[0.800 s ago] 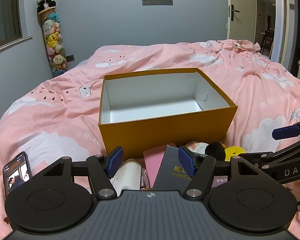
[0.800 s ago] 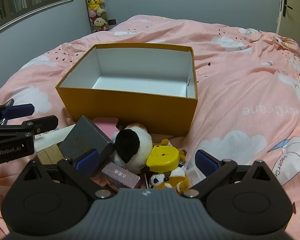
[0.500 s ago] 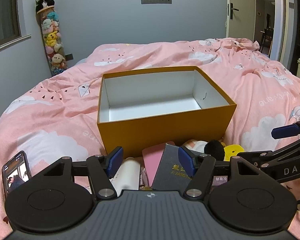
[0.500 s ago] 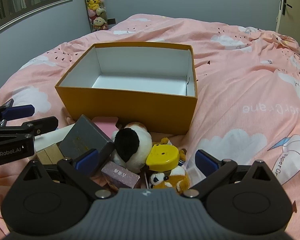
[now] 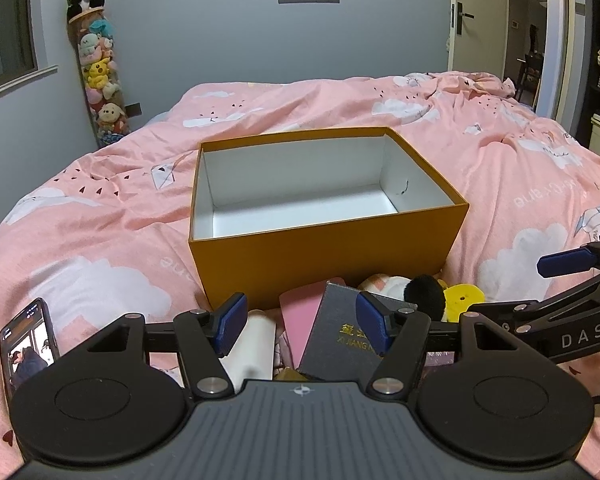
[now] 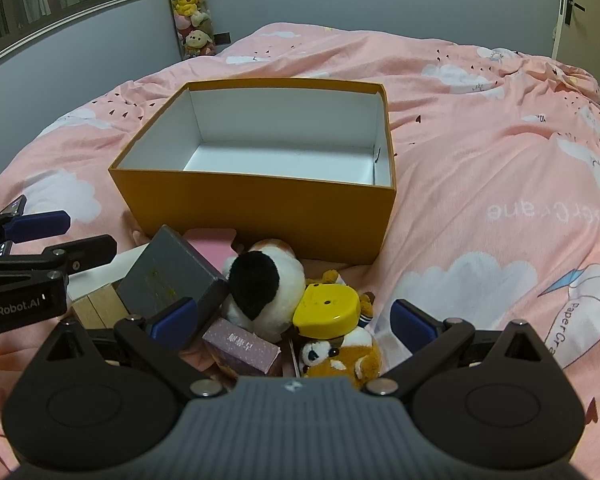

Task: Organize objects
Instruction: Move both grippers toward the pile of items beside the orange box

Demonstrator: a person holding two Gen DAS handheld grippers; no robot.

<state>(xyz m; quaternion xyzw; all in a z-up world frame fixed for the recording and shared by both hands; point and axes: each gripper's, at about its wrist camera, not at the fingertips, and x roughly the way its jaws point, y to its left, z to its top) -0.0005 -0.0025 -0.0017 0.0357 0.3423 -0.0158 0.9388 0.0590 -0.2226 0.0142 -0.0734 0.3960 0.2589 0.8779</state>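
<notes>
An open orange box (image 5: 324,268) (image 6: 256,204) with a white, bare inside stands on the pink bed. A pile lies in front of it: a dark grey book (image 5: 342,336) (image 6: 172,276), a pink pad (image 5: 302,316) (image 6: 214,244), a white box (image 5: 252,350), a white-and-black plush (image 6: 276,284) (image 5: 420,292), a yellow case (image 6: 326,312) (image 5: 462,300), a small brown plush (image 6: 340,356) and a mauve carton (image 6: 242,348). My left gripper (image 5: 300,326) is open above the book and white box. My right gripper (image 6: 294,320) is open above the plush and yellow case.
A phone (image 5: 30,346) with a lit screen lies on the bed at the left. A tall tube of plush toys (image 5: 98,76) stands against the far wall. A door (image 5: 480,20) is at the back right. Wooden blocks (image 6: 96,308) lie beside the book.
Both grippers have risen and pulled back slightly, so the box sits a little lower in each view. Both stay open. Nothing in the pile has moved.
</notes>
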